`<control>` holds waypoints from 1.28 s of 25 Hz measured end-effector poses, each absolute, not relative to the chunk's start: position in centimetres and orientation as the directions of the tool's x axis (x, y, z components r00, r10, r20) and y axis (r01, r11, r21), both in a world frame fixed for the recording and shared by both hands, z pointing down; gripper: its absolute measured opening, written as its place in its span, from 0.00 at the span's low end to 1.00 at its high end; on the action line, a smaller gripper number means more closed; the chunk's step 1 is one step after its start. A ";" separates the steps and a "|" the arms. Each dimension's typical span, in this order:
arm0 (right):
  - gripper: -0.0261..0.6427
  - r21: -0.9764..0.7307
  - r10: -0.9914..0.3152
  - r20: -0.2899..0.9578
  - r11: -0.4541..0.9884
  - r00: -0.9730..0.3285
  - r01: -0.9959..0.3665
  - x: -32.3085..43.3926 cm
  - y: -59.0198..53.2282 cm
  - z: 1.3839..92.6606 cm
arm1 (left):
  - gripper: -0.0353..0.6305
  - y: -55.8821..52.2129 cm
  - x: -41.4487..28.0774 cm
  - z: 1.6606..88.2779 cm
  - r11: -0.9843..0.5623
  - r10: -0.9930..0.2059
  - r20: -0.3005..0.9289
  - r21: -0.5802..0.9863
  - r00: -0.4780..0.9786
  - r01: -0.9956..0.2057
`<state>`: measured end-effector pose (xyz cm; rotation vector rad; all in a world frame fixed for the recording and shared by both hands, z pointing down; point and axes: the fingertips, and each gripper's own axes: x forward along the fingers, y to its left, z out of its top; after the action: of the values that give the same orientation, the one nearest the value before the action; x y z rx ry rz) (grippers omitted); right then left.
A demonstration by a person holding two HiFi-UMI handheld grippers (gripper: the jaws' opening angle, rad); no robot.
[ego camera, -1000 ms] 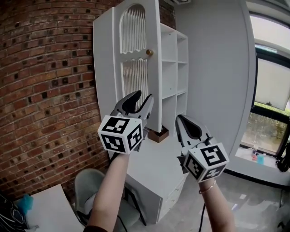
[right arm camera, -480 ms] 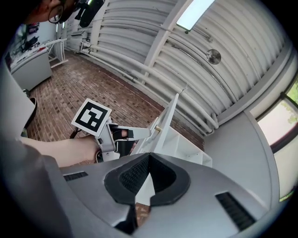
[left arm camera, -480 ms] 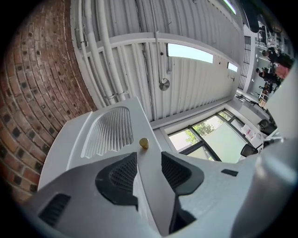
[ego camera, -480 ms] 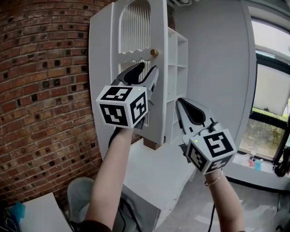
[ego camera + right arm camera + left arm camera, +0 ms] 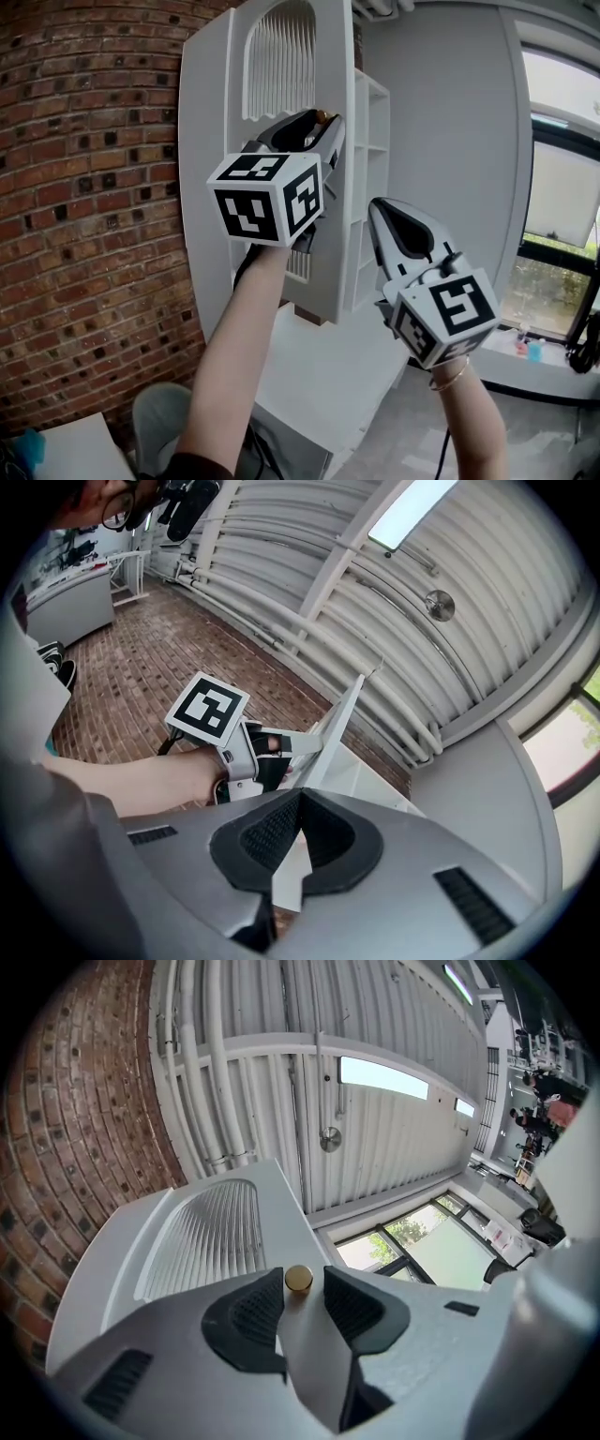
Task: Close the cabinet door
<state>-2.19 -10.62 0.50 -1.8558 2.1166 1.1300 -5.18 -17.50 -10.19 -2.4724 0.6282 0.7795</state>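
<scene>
Left gripper view is where the step is read best: the left gripper (image 5: 302, 1290) is held with its jaws apart, and the small brass knob (image 5: 298, 1279) of the cabinet door (image 5: 202, 1237) is seen right at their tips, in the gap between the two dark pads. No clamping on the knob can be made out.

From the head view, the door is seen swung out from the white cabinet, with its arched fluted panel at 12 o'clock of the left gripper's marker cube. The open shelves (image 5: 370, 169) are seen at 3 o'clock of the door, and a brick wall (image 5: 94, 187) at 9 o'clock. The right gripper (image 5: 298, 801) is held at 4 o'clock of the left one, with its jaws brought together on nothing, well clear of the door.

The step in hand is judged to be the taking of the knob before the door is swung toward the shelves. It would be done well if the knob were seated deeper between the pads and the jaws squeezed squarely on it, since a grip at the very tips is likely to slip off so small and smooth a thing. The door should then be led along its hinge arc, not pushed straight. The right gripper is best kept out of the gap between door and shelves.
</scene>
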 end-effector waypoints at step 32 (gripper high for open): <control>0.04 0.298 -0.877 -0.475 -0.086 -0.070 -0.951 7.7 -20.0 3.2 | 0.17 -24.3 4.9 -10.3 -0.598 -0.413 -0.555 -0.432 0.722 -0.675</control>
<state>7.66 -20.04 3.17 -2.0504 2.0317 0.8650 4.85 -24.26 -10.26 -2.2864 0.8207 0.5349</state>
